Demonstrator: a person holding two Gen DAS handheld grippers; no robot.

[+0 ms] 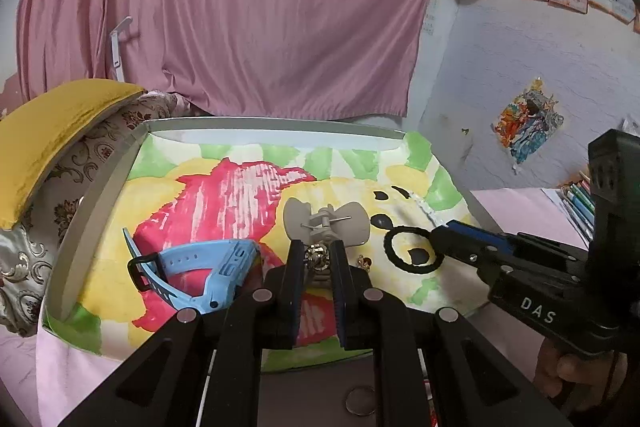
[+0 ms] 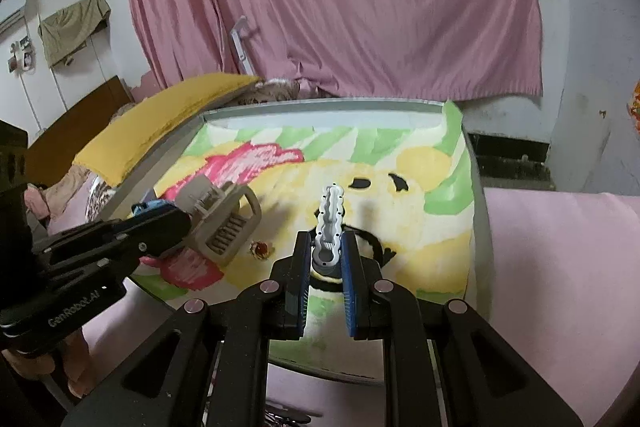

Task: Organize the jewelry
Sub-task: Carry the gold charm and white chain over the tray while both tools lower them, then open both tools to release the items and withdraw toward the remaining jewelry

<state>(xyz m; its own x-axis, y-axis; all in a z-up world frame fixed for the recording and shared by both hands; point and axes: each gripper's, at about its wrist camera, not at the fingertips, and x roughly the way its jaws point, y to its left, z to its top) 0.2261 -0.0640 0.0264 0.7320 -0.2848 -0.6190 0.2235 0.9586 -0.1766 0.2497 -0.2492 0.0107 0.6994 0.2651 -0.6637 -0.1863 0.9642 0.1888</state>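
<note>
both tools clamped over the painted tray

the painted tray [image 1: 100,195] holds one blue watch [image 1: 200,267], one small red-stoned piece [image 2: 262,249] and one black ring-shaped band [image 1: 412,251]. the left tool [image 1: 316,259] is clamped on a grey hair clip [image 1: 328,223] — a gold piece sits between its fingers, too hidden to name. the right tool [image 2: 327,255] is clamped on a white wavy clip [image 2: 330,223], above the band. the watch's face is cut off.
</note>
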